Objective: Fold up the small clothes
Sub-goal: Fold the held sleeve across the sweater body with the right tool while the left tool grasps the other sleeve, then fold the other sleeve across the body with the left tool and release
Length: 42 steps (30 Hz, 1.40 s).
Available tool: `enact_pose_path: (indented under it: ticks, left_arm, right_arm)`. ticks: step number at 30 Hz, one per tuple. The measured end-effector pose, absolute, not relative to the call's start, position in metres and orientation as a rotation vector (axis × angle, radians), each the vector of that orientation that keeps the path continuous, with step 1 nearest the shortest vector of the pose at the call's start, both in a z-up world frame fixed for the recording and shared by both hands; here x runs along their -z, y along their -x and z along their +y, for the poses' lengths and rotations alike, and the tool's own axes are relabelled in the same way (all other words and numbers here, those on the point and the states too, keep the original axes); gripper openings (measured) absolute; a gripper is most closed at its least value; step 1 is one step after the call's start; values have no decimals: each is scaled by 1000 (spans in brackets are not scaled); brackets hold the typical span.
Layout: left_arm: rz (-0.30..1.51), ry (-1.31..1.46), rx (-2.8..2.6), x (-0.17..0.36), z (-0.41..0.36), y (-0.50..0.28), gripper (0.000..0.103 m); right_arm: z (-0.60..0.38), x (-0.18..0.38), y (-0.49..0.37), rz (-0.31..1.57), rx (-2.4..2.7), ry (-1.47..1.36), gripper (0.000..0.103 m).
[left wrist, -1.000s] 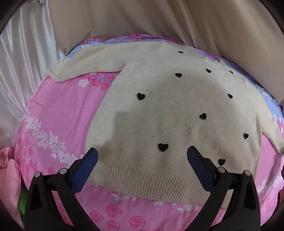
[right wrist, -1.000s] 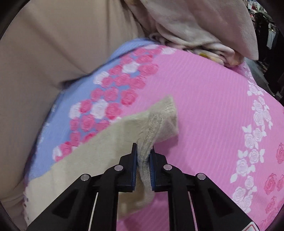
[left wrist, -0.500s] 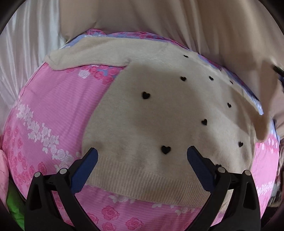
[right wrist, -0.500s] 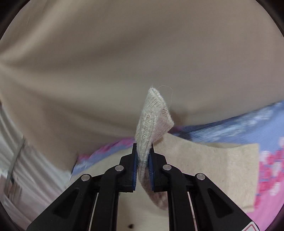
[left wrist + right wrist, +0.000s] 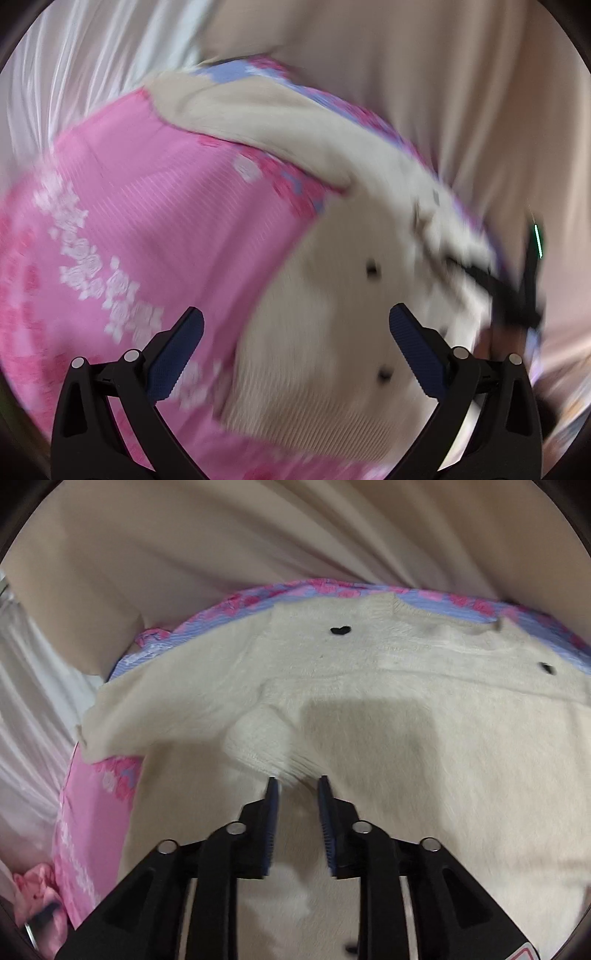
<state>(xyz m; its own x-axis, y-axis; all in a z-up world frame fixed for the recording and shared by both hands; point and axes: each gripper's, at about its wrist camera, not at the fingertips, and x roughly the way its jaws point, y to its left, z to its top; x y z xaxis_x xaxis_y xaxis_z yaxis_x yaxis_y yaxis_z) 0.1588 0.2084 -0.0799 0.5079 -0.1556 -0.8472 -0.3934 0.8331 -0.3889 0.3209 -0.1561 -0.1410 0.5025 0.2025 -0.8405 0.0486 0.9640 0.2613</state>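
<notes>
Pink floral bedding (image 5: 155, 206) is backed by beige drapery (image 5: 258, 546), and a cream sweater (image 5: 424, 738) with black hearts is spread flat over it. One ribbed cuff (image 5: 258, 744) is folded onto the sweater's body, just beyond the right gripper (image 5: 297, 786), whose jaws are parted narrowly and empty. The left gripper (image 5: 295, 325) is held wide apart above the sweater's near hem.

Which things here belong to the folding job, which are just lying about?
Job:
- cream sweater with black hearts
- its cuff, laid on the sweater just past the fingertips
- right gripper, slightly open
- left gripper, wide open

Lying about:
- pink flowered sheet
- beige curtain
- pink cloth at the edge
</notes>
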Motion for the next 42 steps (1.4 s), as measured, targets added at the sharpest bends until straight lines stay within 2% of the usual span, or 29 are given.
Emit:
enact_pose_path:
  ticks: [3,9,12,13,15,17,19,20,24,29,31,34,37,39,40,41,42]
  left_arm:
    - [983,792,-247,94,280,-201,98]
    - [835,1028,-438,132,414,-290,98]
    - [838,1110,-520,158,454,-318,97]
    - [831,1130,-538,164,461,-322,93]
    - [807,1157,-536,174,468,-330,73]
    - [804,1178,-462,182,469,-344,29]
    - [801,1166,-427,180,461,-353,11]
    - [781,1143,-417,171,454,-356,10]
    - [696,986,-293,110,419,-366,8]
    - [670,740,116,2,282,-386,8]
    - [655,631,310,-38,201,-388,8]
    - [684,563,538,-57,96,-386,8]
    - [798,547,708,-37,-11,-387,10]
    - [863,499,736,-9,-71,-382,22]
    - [901,474,724,4,-91,-379,53]
    - [942,435,697,19,-112,-372,73]
    - [983,379,654,43,-133,-367,72]
  right_arm:
    - [-164,132,-273,1028,-63,-223,44]
    - [-186,142,-190,1121,32,-261,45]
    - [-200,145,-160,1163,86,-311,45]
    - [-202,147,-155,1174,93,-325,45]
    - [-206,149,-146,1196,118,-348,45]
    - [-209,151,-143,1206,140,-369,45]
    - [-210,151,-141,1201,144,-366,45]
    - [-210,149,-142,1197,146,-357,45]
    - [-212,148,-145,1177,133,-363,45]
    - [-218,152,-143,1165,135,-408,45]
    - [-224,150,-139,1150,137,-424,45]
    - [-236,146,-128,1128,151,-448,45]
    - [-256,144,-114,1100,200,-483,45]
    - [-275,145,-102,1086,246,-515,47]
    - [-284,146,-96,1081,264,-529,47]
    - [-291,147,-91,1080,279,-537,47]
    - [-298,147,-87,1081,298,-538,47]
